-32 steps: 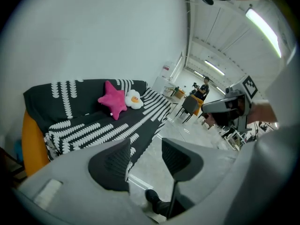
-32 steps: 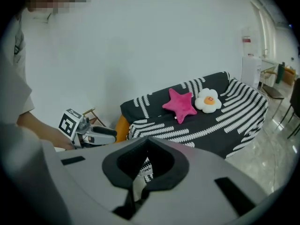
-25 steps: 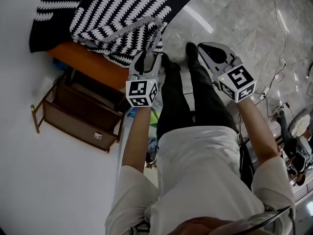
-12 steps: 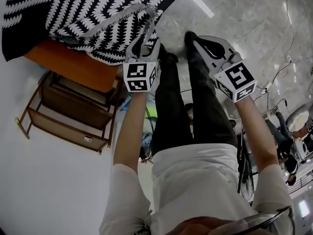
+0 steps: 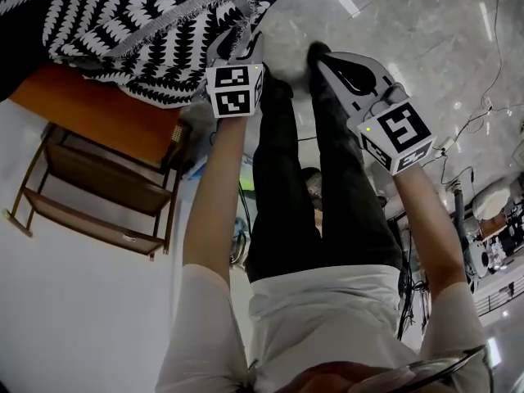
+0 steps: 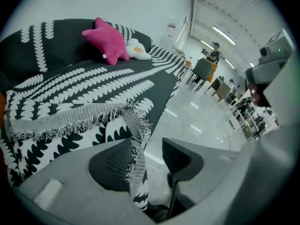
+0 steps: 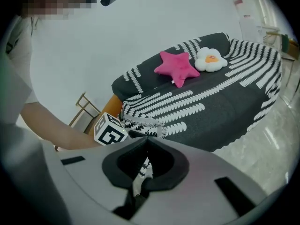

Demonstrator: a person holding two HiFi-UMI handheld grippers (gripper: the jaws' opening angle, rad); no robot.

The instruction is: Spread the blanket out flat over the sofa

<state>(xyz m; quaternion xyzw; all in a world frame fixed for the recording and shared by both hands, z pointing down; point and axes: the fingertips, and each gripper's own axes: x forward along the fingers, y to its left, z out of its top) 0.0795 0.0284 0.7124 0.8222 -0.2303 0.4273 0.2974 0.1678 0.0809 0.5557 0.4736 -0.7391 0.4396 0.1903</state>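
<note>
The black-and-white leaf-patterned blanket (image 5: pixel 147 31) covers the dark sofa (image 7: pixel 243 111), and its fringed edge lies bunched at the near end. My left gripper (image 5: pixel 237 46) is at that fringed corner. In the left gripper view its jaws (image 6: pixel 146 144) stand open, with a strip of the blanket's fringe (image 6: pixel 136 149) hanging between them against the left jaw. My right gripper (image 5: pixel 332 62) hovers over the floor to the right, away from the blanket. Its jaws (image 7: pixel 147 139) are shut, tips together, with nothing between them.
A pink star cushion (image 7: pixel 177 67) and a white flower cushion (image 7: pixel 210 59) lie at the sofa's far end. An orange surface (image 5: pixel 90 109) shows under the blanket's near end, with a wooden rack (image 5: pixel 90 195) beside it. The person's legs (image 5: pixel 327 195) stand on a glossy marble floor (image 5: pixel 426 39).
The left gripper has moved forward up to the blanket's fringed corner. The right gripper has stayed about where it was.
</note>
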